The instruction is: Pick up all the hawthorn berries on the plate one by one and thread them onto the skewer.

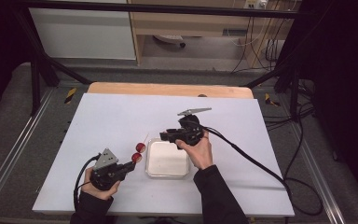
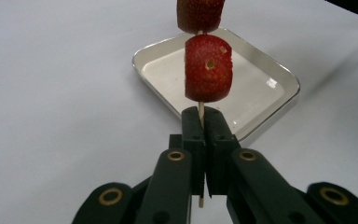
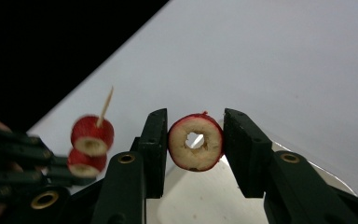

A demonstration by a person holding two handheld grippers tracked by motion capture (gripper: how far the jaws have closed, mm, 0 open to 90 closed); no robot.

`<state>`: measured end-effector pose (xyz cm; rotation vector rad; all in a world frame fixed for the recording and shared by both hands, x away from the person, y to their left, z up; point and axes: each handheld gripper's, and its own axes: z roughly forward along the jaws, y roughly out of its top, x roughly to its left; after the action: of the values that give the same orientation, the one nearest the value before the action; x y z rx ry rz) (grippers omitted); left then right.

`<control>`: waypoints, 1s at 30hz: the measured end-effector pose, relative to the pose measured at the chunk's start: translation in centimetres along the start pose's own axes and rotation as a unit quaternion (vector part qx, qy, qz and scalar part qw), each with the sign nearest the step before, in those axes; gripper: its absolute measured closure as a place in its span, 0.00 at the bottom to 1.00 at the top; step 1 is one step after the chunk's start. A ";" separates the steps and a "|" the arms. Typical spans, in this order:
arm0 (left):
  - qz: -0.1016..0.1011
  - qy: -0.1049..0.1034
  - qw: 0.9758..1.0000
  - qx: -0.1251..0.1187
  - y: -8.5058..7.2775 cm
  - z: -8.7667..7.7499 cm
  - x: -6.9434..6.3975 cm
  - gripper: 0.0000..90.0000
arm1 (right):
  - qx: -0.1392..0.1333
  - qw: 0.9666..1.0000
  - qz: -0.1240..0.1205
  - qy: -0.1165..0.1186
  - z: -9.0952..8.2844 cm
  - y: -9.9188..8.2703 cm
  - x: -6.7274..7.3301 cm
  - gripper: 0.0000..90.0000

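Observation:
My left gripper (image 1: 129, 165) is shut on the lower end of a thin wooden skewer (image 2: 201, 111). Two red fruit pieces (image 1: 138, 152) are threaded on it, one (image 2: 208, 67) just above the jaws and another (image 2: 199, 14) higher up. The skewer (image 1: 144, 139) points up and away, left of a shallow white tray (image 1: 168, 161). My right gripper (image 1: 164, 136) hovers over the tray's far edge, shut on a cored red fruit ring (image 3: 182, 154) with a pale inside. From the right gripper view the skewered pieces (image 3: 92, 133) and the left gripper (image 3: 9, 149) appear at the left.
The tray (image 2: 256, 88) lies on a white sheet that covers the table (image 1: 121, 116), with a wooden strip (image 1: 168, 88) along the far side. Cables (image 1: 261, 163) trail from the right gripper across the table's right part. Black frame bars (image 1: 42, 70) stand beyond the table.

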<state>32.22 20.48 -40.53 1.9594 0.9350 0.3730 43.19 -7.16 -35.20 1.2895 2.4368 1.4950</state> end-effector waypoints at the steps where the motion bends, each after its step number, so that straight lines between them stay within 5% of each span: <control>1: -0.001 -0.002 1.000 -0.002 0.1 0.0 -0.2 0.98 | -0.020 1.000 0.009 0.003 -0.2 -0.3 -0.1 0.69; 3: -0.005 -0.004 1.000 -0.005 0.1 0.0 -0.6 0.98 | -0.059 0.997 0.035 0.017 -0.8 -1.1 -0.3 0.69; 7: -0.019 -0.009 1.000 -0.012 0.3 0.1 -1.3 0.98 | -0.138 0.986 0.077 0.043 -1.3 -2.6 -0.6 0.69; 12: -0.027 -0.017 0.999 -0.014 0.5 0.4 -2.2 0.98 | -0.209 0.972 0.091 0.048 -1.0 -4.3 -0.5 0.69; 17: -0.034 -0.026 0.999 -0.014 0.6 1.0 -3.2 0.98 | -0.279 0.955 0.091 0.047 -0.5 -5.2 0.3 0.69; 18: -0.036 -0.026 0.999 -0.016 0.6 1.1 -3.3 0.98 | -0.296 0.949 0.096 0.050 -0.4 -5.4 0.5 0.69; 24: -0.038 -0.028 0.999 -0.022 0.8 1.5 -4.0 0.98 | -0.353 0.927 0.112 0.062 -0.2 -6.0 1.2 0.69; 30: -0.037 -0.028 0.999 -0.028 1.0 1.6 -4.2 0.98 | -0.377 0.915 0.122 0.074 0.0 -6.5 1.6 0.69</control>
<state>30.84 16.07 -40.14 1.8691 0.9492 0.2966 38.00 -7.48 -39.38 1.3311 1.4721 2.3268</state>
